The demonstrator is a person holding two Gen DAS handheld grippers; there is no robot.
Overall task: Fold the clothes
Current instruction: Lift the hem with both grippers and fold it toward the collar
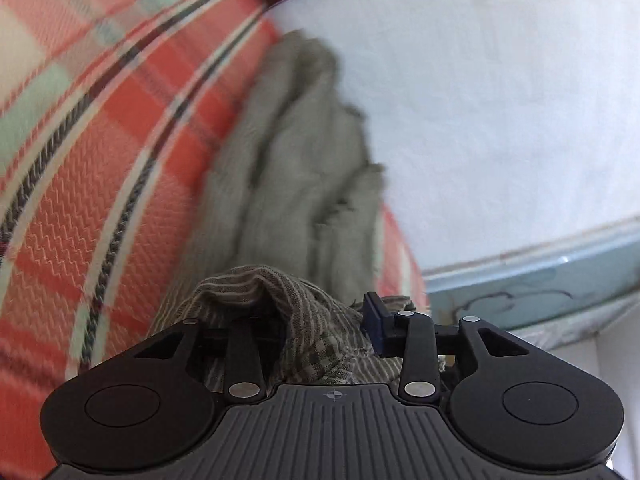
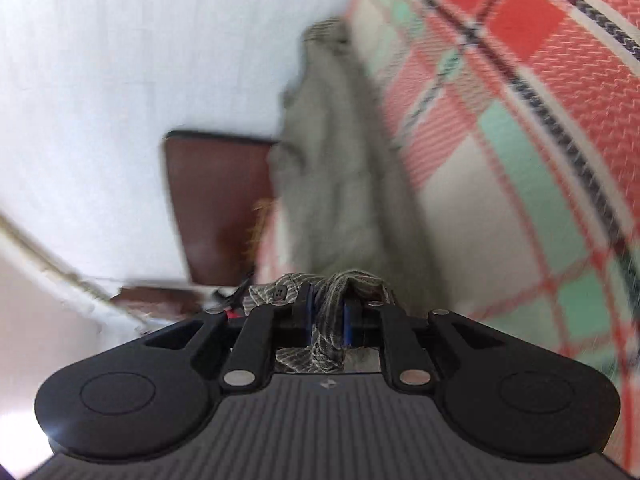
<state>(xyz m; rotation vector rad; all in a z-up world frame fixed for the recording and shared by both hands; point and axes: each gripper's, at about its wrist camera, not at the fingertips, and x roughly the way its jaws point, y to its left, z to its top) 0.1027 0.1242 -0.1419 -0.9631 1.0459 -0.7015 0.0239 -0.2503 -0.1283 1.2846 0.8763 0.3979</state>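
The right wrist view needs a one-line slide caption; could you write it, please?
Right gripper clamps a bunched grey-striped buttoned garment trailing over a red, mint and cream plaid blanket.

My right tongs (image 2: 328,312) pinch a bunched fold of the grey-green striped garment (image 2: 340,200), a dark button (image 2: 281,291) showing just left of them. The cloth trails away, blurred, over the red, mint and cream plaid bedcover (image 2: 520,140). Far left, a brown panel (image 2: 216,204) stands against the white wall (image 2: 120,60).
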